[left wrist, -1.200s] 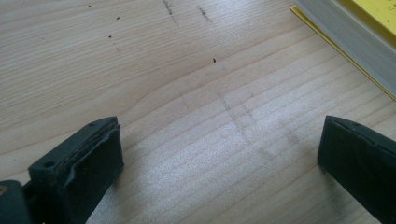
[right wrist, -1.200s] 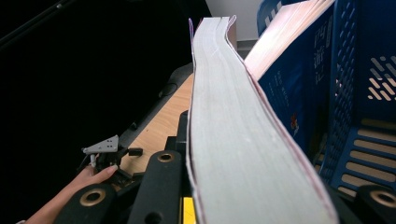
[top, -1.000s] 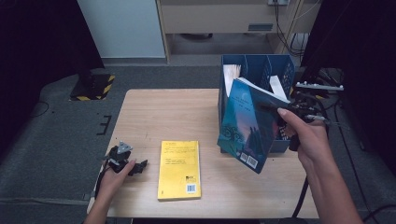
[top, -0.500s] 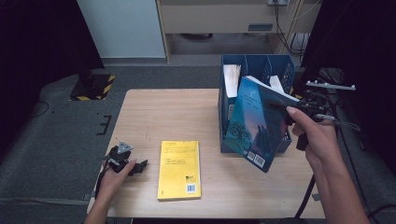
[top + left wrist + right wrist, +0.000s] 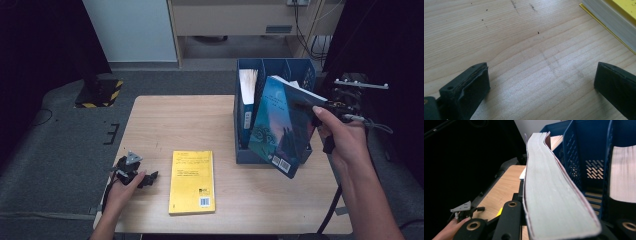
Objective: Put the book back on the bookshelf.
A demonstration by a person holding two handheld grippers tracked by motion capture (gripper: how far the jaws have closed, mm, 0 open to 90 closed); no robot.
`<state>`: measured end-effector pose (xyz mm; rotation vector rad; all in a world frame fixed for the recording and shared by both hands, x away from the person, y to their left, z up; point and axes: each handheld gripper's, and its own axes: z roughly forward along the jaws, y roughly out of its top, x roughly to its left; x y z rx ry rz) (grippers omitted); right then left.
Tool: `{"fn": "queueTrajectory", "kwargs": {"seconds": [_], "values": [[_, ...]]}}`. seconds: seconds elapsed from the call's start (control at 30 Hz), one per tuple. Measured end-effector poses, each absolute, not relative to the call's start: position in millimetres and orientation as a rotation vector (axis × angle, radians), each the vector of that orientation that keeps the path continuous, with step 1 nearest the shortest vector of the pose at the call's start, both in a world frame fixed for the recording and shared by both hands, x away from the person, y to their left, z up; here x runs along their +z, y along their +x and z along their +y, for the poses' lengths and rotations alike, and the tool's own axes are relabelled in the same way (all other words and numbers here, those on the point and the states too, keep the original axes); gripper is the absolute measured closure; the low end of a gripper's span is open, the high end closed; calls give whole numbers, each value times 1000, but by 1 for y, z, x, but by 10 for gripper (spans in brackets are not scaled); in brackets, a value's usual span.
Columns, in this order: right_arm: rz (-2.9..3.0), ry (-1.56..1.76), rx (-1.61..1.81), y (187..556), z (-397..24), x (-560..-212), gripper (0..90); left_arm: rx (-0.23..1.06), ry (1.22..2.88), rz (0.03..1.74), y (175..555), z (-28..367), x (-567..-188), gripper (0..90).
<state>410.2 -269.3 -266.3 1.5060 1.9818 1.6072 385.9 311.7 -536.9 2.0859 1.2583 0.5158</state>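
Observation:
A dark blue book (image 5: 280, 125) hangs tilted in front of the blue file holder (image 5: 274, 67), lifted off the table, its barcode corner lowest. My right gripper (image 5: 304, 106) is shut on the book's upper right edge. In the right gripper view the book's pale page edge (image 5: 554, 195) runs away from between the black jaws of that right gripper (image 5: 564, 231), next to the holder's mesh wall (image 5: 584, 150). A yellow book (image 5: 192, 180) lies flat near the table's front. Left of it my left gripper (image 5: 142, 177) rests on the wood, open with nothing between its fingers (image 5: 466, 87).
The holder stands at the right back of the wooden table (image 5: 175, 125) and has a white-paged book (image 5: 247, 82) upright in its left slot. The yellow book's corner (image 5: 614, 15) lies just beyond my left gripper. Dark floor surrounds the table.
My right hand has carried the blue book a little to the right and up, closer against the holder's front. The left hand and the yellow book have stayed put.

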Motion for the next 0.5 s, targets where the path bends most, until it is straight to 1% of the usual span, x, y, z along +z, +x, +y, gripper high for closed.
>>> {"fn": "queueTrajectory", "kwargs": {"seconds": [0.5], "values": [[1895,1554,1520,435,-274,-265,731,515,2077,1261,386,311,-537,0]]}}
